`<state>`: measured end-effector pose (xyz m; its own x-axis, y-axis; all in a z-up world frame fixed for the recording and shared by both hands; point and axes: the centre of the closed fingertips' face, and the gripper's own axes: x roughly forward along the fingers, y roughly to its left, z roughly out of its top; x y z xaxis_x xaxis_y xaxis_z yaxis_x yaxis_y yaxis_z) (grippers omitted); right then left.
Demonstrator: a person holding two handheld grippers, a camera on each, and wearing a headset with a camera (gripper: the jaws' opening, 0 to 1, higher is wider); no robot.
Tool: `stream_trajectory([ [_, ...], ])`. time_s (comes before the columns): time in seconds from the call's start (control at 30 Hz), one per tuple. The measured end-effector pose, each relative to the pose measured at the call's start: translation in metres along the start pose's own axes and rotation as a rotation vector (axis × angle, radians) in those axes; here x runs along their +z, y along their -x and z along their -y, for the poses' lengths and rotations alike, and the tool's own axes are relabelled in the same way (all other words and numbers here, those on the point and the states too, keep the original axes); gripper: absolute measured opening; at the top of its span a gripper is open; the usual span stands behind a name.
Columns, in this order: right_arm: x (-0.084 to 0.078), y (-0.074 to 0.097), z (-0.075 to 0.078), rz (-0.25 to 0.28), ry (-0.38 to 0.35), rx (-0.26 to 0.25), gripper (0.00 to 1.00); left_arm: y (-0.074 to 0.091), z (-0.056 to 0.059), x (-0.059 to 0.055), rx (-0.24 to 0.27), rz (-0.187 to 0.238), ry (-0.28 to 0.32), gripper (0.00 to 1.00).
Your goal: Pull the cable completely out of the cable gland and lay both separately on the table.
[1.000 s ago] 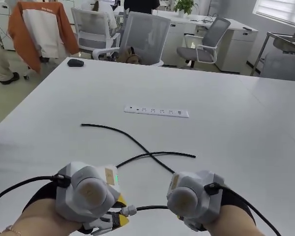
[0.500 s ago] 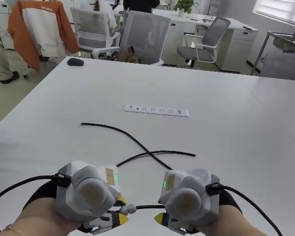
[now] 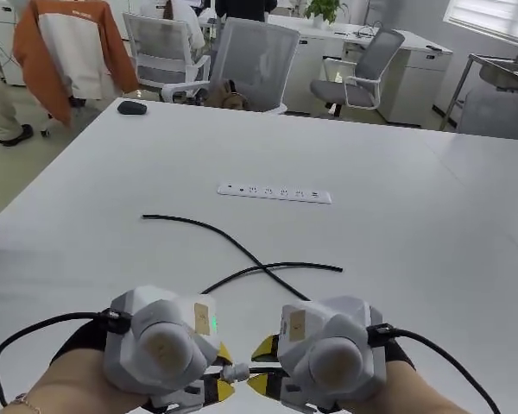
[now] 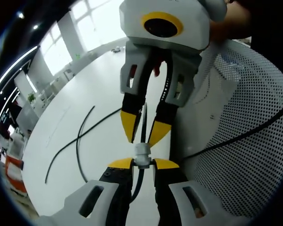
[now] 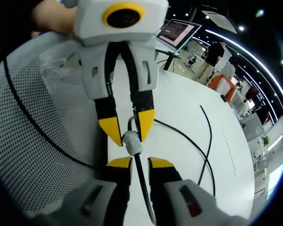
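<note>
L gripper (image 4: 142,163) clamps gland (image 4: 142,154) to anchor it, low over table (image 3: 414,259) at 6 o'clock; R gripper (image 5: 140,163), at gland's 3 o'clock, jaws narrow, straddling cable (image 5: 141,181), not yet pinching; prob. set for opposing pull.

cable gland (image 3: 236,372): small, pale grey, held above table (image 3: 397,241) near edge | cable (image 5: 142,183): thin, black, threaded through gland

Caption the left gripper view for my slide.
Left gripper clamps the small white plastic cable gland while the opposing right gripper, jaws open, straddles its thin black cable at the white table.
</note>
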<state>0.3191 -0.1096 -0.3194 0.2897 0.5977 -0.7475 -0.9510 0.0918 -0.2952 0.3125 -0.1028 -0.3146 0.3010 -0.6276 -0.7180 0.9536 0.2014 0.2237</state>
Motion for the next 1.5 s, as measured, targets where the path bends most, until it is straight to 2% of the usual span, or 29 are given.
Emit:
stream_trajectory([
  [0.03, -0.001, 0.0, 0.0, -0.003, 0.004, 0.002, 0.05, 0.0, -0.001, 0.0, 0.004, 0.0, -0.001, 0.18],
  [0.57, -0.009, -0.005, 0.0, -0.031, 0.005, 0.005, 0.03, 0.0, -0.004, 0.0, 0.004, 0.013, 0.033, 0.18],
  [0.6, -0.015, -0.004, 0.003, -0.059, 0.008, -0.007, 0.02, 0.001, -0.007, -0.007, 0.021, -0.023, 0.034, 0.18],
  [0.63, -0.016, -0.004, 0.004, -0.058, 0.008, -0.009, 0.02, 0.001, -0.008, -0.008, 0.022, -0.019, 0.026, 0.18],
  [0.7, -0.018, -0.003, 0.006, -0.057, -0.029, -0.012, 0.02, 0.001, -0.009, -0.008, 0.022, -0.013, 0.046, 0.18],
  [0.77, -0.023, -0.002, 0.008, -0.079, -0.036, -0.021, 0.02, 0.002, -0.01, -0.007, 0.031, -0.019, 0.045, 0.18],
  [0.87, -0.042, -0.003, 0.01, -0.175, -0.043, -0.032, 0.02, 0.001, -0.01, -0.009, 0.029, -0.029, 0.047, 0.18],
  [1.0, -0.052, -0.002, 0.012, -0.209, -0.099, -0.03, 0.02, 0.002, -0.01, -0.01, 0.031, -0.029, 0.049, 0.17],
  [1.17, -0.062, 0.0, 0.013, -0.256, -0.12, -0.039, 0.02, 0.002, -0.011, -0.011, 0.034, -0.037, 0.047, 0.17],
  [1.5, -0.068, 0.003, 0.012, -0.276, -0.159, -0.044, 0.03, 0.001, -0.01, -0.008, 0.031, -0.023, 0.053, 0.17],
])
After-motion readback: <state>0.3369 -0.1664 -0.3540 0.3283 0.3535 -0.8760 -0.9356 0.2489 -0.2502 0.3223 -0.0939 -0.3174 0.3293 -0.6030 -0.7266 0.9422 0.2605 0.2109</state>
